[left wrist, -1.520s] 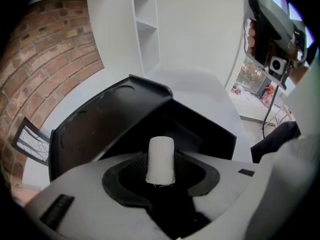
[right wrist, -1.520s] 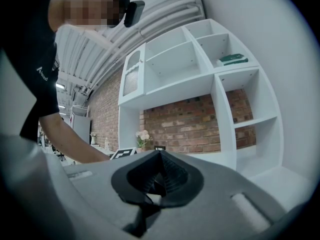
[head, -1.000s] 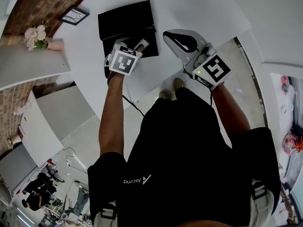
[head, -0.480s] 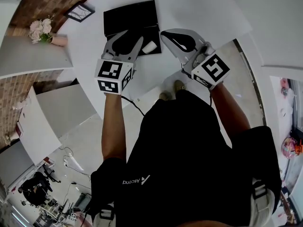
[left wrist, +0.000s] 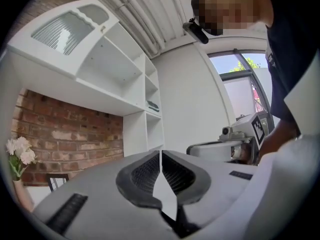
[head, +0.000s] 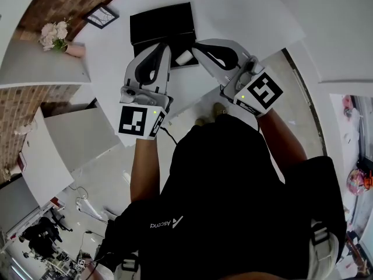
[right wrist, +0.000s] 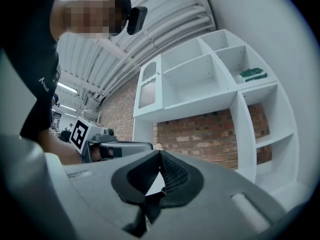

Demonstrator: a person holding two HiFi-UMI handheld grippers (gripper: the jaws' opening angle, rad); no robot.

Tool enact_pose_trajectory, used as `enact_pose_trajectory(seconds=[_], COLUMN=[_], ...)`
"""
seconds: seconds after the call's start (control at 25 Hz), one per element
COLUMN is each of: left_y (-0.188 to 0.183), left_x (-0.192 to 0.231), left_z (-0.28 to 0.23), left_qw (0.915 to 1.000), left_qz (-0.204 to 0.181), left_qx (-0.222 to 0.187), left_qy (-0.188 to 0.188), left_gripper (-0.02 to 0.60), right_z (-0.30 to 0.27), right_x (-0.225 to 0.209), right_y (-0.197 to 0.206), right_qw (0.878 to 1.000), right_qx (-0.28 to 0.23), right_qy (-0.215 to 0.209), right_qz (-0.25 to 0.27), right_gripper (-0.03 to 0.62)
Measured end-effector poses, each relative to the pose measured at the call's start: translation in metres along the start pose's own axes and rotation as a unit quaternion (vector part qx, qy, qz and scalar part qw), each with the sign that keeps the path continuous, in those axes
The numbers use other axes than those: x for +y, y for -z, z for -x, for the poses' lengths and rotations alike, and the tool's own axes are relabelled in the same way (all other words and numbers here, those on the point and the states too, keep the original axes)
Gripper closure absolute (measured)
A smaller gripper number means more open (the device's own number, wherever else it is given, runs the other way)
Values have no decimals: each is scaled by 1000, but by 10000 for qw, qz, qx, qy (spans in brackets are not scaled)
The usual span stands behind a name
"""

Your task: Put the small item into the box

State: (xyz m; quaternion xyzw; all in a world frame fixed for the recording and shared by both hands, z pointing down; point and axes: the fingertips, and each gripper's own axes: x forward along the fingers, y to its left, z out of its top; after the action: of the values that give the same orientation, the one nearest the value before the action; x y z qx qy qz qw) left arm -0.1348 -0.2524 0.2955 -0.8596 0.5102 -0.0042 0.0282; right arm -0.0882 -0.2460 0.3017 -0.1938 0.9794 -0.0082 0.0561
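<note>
A black box [head: 152, 25] lies open on the white table [head: 250, 16]. The small white item [head: 185, 57] rests inside it near its right front corner. My left gripper [head: 165, 46] [left wrist: 160, 154] hovers above the box's front edge, tilted up towards the room. Its jaws are closing, tips together, with nothing between them. My right gripper [head: 195, 44] [right wrist: 160, 153] is raised just right of the item, shut and empty. Each gripper view looks up and away from the table and shows the other gripper, not the box.
A vase of pink flowers [head: 52, 37] and a small picture frame [head: 100, 16] stand at the table's far left. White wall shelves [right wrist: 210, 79] on a brick wall [left wrist: 75, 139] rise behind the table. The table's front edge runs just under both grippers.
The left gripper has drawn back from over the box, risen and tilted up, and its jaws have gone from wide open to closed. The small item stays in the box. The right gripper has barely moved.
</note>
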Motion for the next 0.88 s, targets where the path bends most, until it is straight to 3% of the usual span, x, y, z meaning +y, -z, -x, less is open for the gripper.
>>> enact_pose_trajectory(seconds=[0.32,0.88], left_y=[-28,-31], left_x=[-23,-58], left_z=[29,44], left_qw=[9984,9962], left_qz=[-46,-94], left_qx=[-569,-758], left_qy=[39,429], left_gripper=[583,583], right_z=[11,32], right_x=[30,50], right_y=[-23,-22], right_qw=[9997,9992], right_qx=[-198,-188], right_qy=[43,245], right_qz=[99,249], right_gripper=[592,594])
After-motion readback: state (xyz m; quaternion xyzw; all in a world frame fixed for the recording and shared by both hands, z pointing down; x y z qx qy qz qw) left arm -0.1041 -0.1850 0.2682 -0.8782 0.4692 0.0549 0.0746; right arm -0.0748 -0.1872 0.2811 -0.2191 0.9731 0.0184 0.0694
